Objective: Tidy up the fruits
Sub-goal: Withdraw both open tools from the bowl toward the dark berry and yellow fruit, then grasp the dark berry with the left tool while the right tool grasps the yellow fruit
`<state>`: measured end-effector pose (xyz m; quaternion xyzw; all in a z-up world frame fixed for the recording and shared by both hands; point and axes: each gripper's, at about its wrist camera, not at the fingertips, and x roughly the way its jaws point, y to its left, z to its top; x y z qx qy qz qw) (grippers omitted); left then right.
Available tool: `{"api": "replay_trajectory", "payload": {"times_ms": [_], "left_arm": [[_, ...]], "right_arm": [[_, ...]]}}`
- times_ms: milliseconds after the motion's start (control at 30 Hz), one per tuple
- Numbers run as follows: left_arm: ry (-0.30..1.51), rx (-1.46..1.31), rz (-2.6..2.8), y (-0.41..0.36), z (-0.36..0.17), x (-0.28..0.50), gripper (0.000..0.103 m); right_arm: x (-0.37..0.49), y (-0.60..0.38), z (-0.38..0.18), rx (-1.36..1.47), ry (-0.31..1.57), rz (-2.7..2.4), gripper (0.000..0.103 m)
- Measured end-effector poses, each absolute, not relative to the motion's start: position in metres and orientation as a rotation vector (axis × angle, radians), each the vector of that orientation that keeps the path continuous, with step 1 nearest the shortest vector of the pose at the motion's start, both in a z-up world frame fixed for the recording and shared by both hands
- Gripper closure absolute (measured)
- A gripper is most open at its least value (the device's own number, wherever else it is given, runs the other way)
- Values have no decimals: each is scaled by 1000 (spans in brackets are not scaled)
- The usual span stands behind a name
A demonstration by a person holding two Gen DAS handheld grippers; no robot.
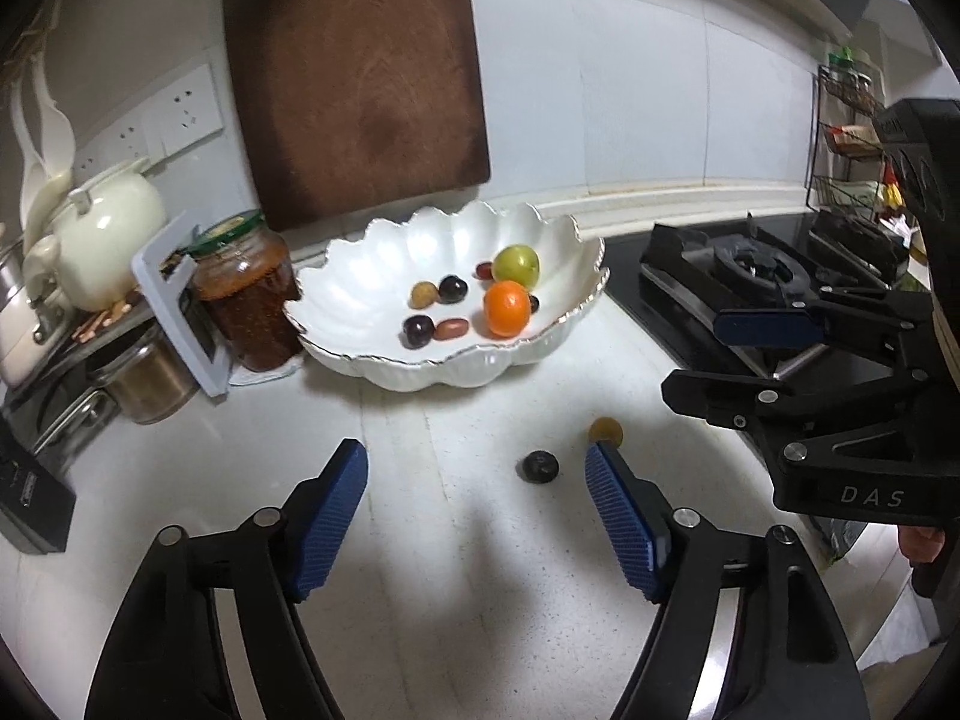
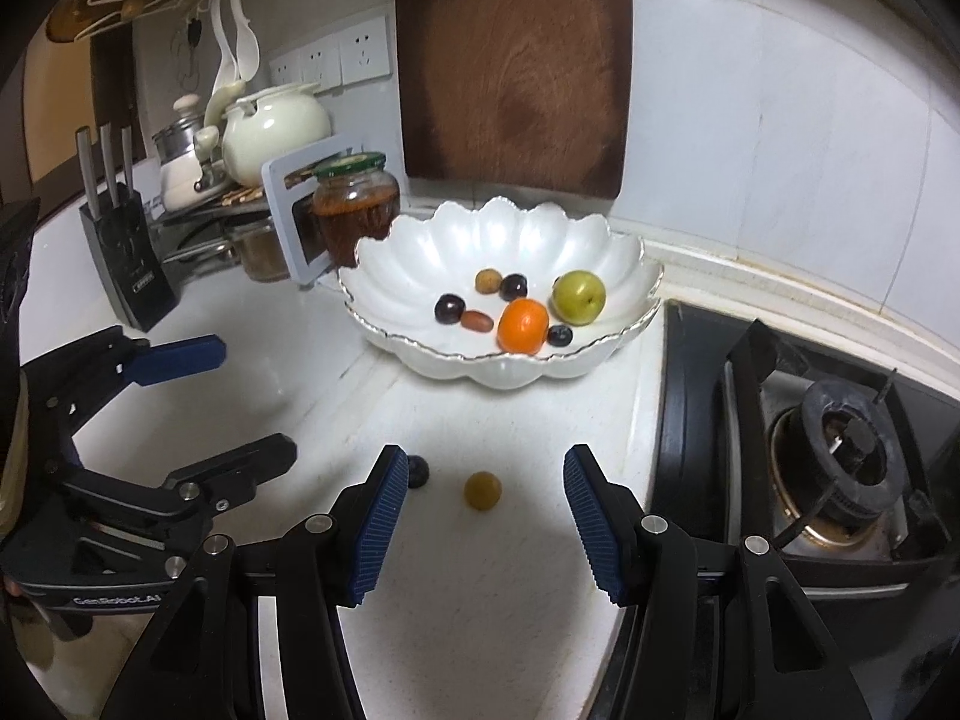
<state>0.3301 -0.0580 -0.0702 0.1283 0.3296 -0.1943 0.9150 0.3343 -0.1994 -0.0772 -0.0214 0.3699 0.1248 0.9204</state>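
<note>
A white scalloped bowl at the back of the counter holds an orange, a green fruit and several small dark and brown fruits. Two small fruits lie loose on the counter in front of it. The dark one lies between the fingers of my left gripper, nearer the right finger and untouched. The yellow-brown one lies between the fingers of my right gripper, apart from both pads. Both grippers are open.
A brown chopping board leans on the wall behind the bowl. A jar of red preserve and a white teapot stand left of the bowl, with a knife block further left. A black gas hob borders the counter on the right.
</note>
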Motion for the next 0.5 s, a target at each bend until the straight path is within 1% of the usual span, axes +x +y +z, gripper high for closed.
{"api": "replay_trajectory", "payload": {"times_ms": [100, 167, 233, 333, 500], "left_arm": [[687, 279, -426, -60, -77, 334, 34], [699, 290, -447, -63, -83, 337, 35], [707, 304, -468, -66, -89, 340, 40], [716, 324, -492, -70, -96, 344, 40], [735, 326, -514, -71, -106, 356, 44]], "right_arm": [[337, -198, -84, -51, 771, 261, 48], [340, -197, -90, -56, 783, 262, 49], [343, -197, -95, -52, 797, 267, 52], [347, -196, -103, -54, 813, 273, 53], [355, -194, -112, -50, 833, 280, 59]]}}
